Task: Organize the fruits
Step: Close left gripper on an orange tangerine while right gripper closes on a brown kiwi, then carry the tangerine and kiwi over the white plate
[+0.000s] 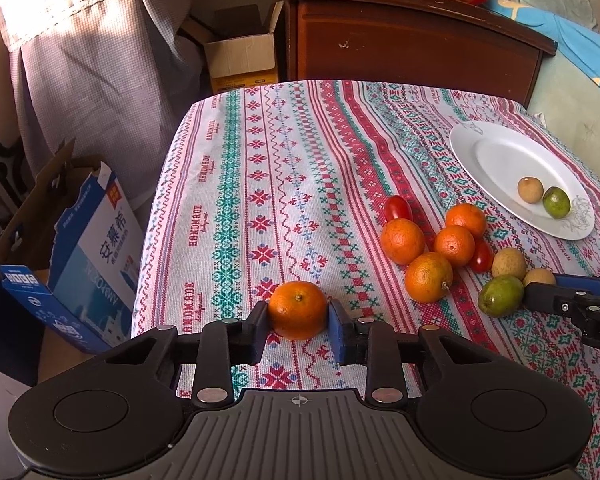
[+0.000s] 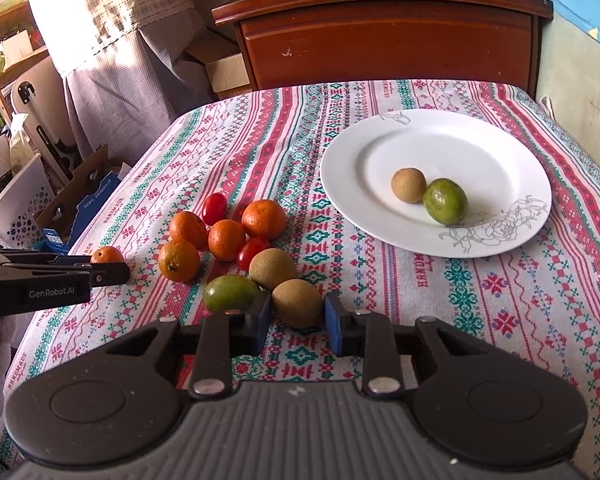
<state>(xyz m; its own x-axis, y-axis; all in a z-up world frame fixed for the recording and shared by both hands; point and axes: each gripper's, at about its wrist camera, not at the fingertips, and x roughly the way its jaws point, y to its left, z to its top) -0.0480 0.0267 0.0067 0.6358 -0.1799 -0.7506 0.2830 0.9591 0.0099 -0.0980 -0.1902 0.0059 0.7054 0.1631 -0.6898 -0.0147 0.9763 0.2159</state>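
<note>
My left gripper (image 1: 298, 314) is shut on an orange (image 1: 298, 310) at the table's near left, apart from the pile. My right gripper (image 2: 297, 314) has its blue pads on both sides of a tan round fruit (image 2: 298, 302); it looks gripped. A green fruit (image 2: 230, 292), another tan fruit (image 2: 272, 268), several oranges (image 2: 226, 240) and two red tomatoes (image 2: 214, 208) lie in a pile on the cloth. A white plate (image 2: 500, 148) holds a tan fruit (image 2: 408, 185) and a green fruit (image 2: 445, 201).
The table has a patterned cloth (image 1: 260, 184). A brown wooden cabinet (image 2: 380, 40) stands behind it. Cardboard boxes (image 1: 80, 248) and a white basket (image 2: 16, 212) sit on the floor at the left. A curtain (image 1: 100, 60) hangs at the far left.
</note>
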